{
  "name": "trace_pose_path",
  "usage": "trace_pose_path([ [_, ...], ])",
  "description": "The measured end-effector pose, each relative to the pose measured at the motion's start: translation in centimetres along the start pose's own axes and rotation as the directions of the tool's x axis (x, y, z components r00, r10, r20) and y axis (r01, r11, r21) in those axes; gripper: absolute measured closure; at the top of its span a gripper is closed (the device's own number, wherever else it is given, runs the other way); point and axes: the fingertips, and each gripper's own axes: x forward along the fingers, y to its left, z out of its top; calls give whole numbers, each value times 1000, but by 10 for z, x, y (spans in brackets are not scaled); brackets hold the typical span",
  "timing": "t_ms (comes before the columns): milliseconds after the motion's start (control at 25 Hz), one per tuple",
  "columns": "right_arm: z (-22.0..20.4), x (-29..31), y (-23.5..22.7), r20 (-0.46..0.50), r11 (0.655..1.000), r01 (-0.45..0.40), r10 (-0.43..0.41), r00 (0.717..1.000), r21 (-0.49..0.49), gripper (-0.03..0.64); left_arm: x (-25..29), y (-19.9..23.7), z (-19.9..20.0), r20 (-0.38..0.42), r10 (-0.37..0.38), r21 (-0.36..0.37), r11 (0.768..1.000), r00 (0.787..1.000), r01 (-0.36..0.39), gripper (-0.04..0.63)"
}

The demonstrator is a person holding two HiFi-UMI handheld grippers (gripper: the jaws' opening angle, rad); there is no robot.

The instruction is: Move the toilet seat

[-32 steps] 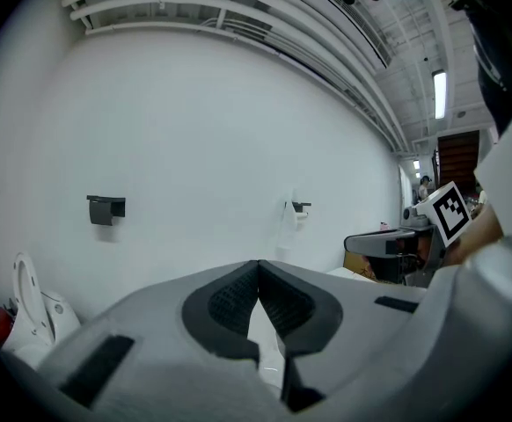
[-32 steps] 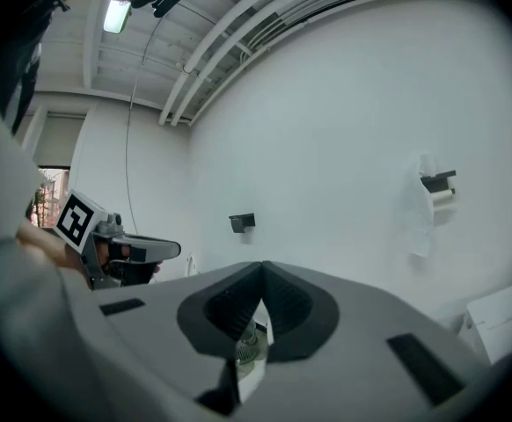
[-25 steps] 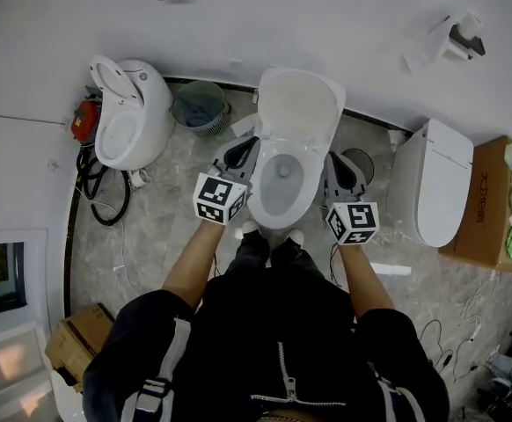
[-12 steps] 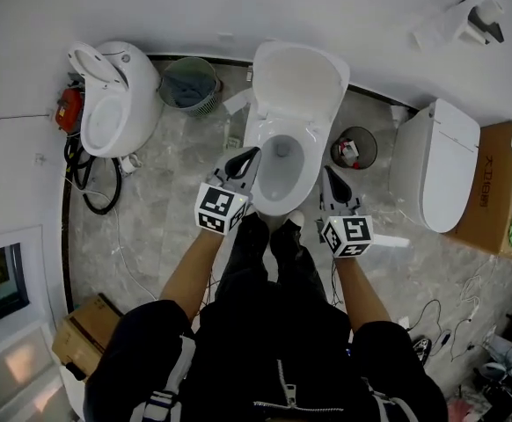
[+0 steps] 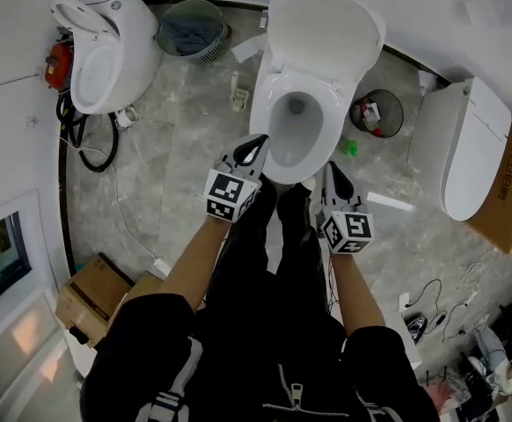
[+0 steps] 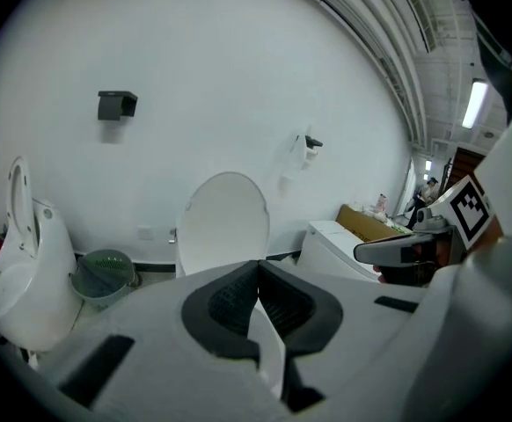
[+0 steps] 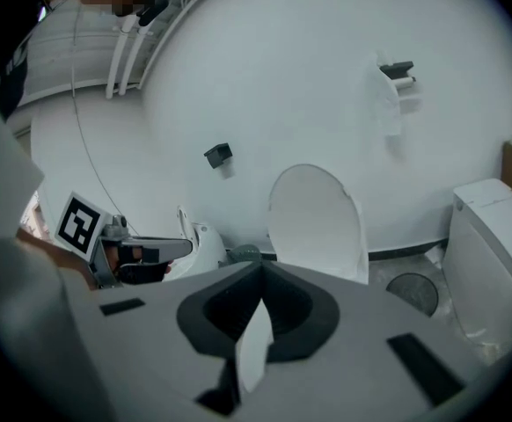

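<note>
The white toilet [image 5: 296, 126] stands at the top centre of the head view, its lid [image 5: 326, 25] raised against the wall and its bowl uncovered. My left gripper [image 5: 255, 142] is shut and empty, its tip just off the front left of the bowl rim. My right gripper [image 5: 333, 171] is also shut and empty, a little short of the rim's front right. The left gripper view shows the upright lid [image 6: 223, 222] beyond the closed left gripper [image 6: 258, 266]. In the right gripper view the lid [image 7: 318, 222] stands past the closed right gripper [image 7: 260, 271]. Neither gripper touches the toilet.
A second toilet [image 5: 106, 47] with a raised lid stands at left, beside a green basket [image 5: 190, 26] and black cables. A small bin [image 5: 377, 112] and a closed toilet [image 5: 463, 148] stand at right. Cardboard boxes lie at right [image 5: 511, 183] and lower left [image 5: 93, 297].
Both grippers have drawn back from the sides of the bowl to its front edge, and the head view has shifted back with them. The lid has stayed upright.
</note>
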Motion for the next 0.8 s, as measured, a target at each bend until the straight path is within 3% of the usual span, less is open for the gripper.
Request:
trace_pose_path([
  [200,-47,27,-11,-64,994,-11,18,998,106,567,21,24,-59,-104,32,-55,998,994,-37,579],
  [280,-72,37,-21,-118,990,8,9,993,143,537,32,27,-86,-150,7,-110,994,989,-23,441],
  [400,-110,51,-33,-187,981,34,2,982,192,506,44,35,-128,-203,-8,-180,983,979,-29,399],
  [520,-150,62,-50,-245,965,80,-17,969,250,464,54,50,-177,-256,-2,-289,954,967,-74,337],
  [640,-193,66,-66,-317,943,131,-29,948,305,425,61,56,-234,-339,-10,-349,930,941,-116,310],
  [800,-248,74,-81,-419,935,153,-6,908,319,378,69,62,-301,-426,-39,-455,873,904,-176,293],
])
